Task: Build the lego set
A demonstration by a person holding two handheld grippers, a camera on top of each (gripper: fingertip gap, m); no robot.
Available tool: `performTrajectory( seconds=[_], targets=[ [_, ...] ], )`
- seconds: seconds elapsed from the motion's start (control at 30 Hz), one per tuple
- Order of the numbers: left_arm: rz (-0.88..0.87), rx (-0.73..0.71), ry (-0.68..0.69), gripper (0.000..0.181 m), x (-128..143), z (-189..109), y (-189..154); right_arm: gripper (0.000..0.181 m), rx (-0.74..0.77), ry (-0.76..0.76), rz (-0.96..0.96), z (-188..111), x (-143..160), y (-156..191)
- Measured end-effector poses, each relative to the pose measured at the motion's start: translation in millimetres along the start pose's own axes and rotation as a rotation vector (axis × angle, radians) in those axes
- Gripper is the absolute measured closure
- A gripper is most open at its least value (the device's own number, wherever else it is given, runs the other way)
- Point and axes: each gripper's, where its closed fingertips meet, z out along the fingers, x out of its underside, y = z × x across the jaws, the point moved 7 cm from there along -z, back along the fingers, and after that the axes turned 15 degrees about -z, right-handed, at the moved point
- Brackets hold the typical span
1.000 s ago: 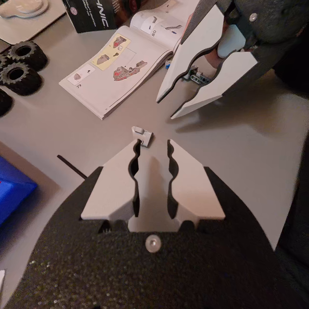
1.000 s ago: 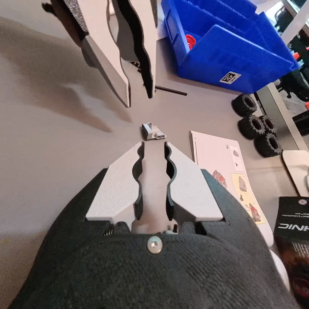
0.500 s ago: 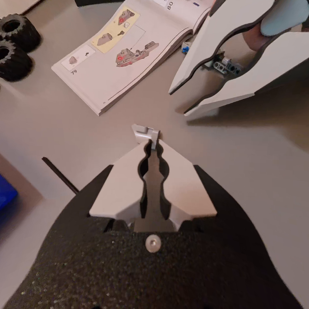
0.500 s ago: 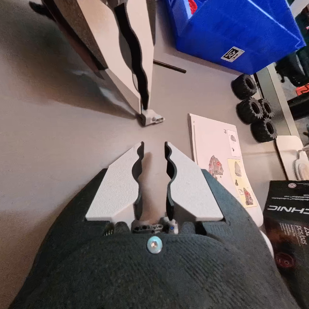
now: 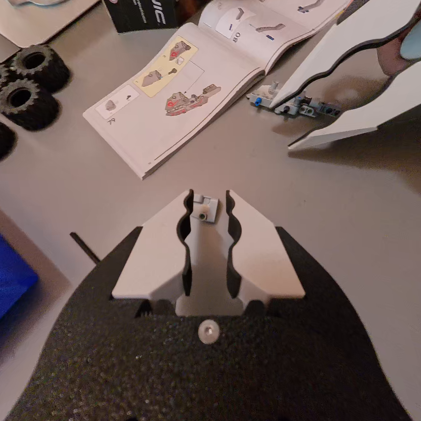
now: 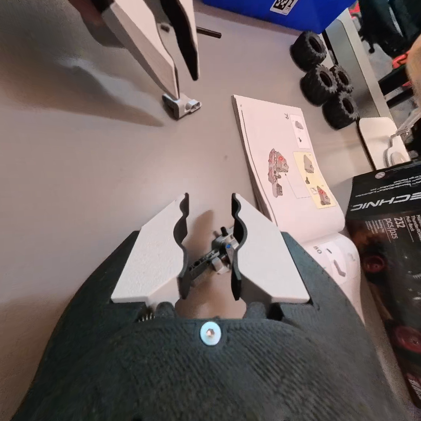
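Grey tabletop (image 5: 296,205) lies under my spread left gripper (image 5: 208,193), whose fingers flank a light grey lego connector (image 5: 205,210) just below the open instruction booklet (image 5: 159,127). Right of the booklet, my right gripper (image 6: 209,198), also spread, straddles a small grey lego assembly (image 6: 218,255). Black tyres (image 5: 29,91) lie left of the booklet, a black box (image 5: 141,13) behind it.

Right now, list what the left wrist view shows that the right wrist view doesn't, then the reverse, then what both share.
Only the left wrist view: the peg hole on the small grey piece, which lies between the open left gripper fingertips.

Only the right wrist view: a square marker sticker on the blue bin, and the partial assembly's dark beam between the open right gripper fingers.

Both: the open manual, black tyres, black box, thin black axle and grey table.
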Motion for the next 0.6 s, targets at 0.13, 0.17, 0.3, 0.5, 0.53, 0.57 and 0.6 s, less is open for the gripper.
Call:
performTrajectory(
  seconds=[0.13, 0.17, 0.3, 0.5, 0.53, 0.57, 0.6],
  targets=[
    [0.017, 0.004, 0.094, 0.164, 3.0, 16.0, -2.0, 0.149, 0.038, 0.097, 0.003, 2.6, 18.7, -0.9],
    [0.028, -0.028, 0.125, 0.172, 5.5, 18.4, -0.2, 0.151, 0.049, 0.108, 0.007, 2.4, 21.5, -2.8],
    [0.072, -0.018, 0.140, 0.177, 9.3, 18.9, -5.3, 0.158, 0.068, 0.133, 0.041, 1.5, 31.6, -8.7],
    [0.052, 0.112, 0.136, 0.177, 13.1, 17.0, -14.2, 0.162, 0.099, 0.162, 0.104, -3.9, 43.7, -12.4],
    [0.050, 0.128, 0.132, 0.177, 13.5, 16.9, -15.7, 0.162, 0.105, 0.175, 0.104, -5.9, 46.2, -12.8],
    [0.050, 0.152, 0.127, 0.177, 13.5, 16.6, -18.3, 0.162, 0.112, 0.193, 0.113, -8.2, 48.9, -13.2],
    [0.053, 0.184, 0.117, 0.177, 13.0, 16.1, -21.8, 0.162, 0.115, 0.208, 0.122, -10.7, 51.2, -13.2]
  ],
)
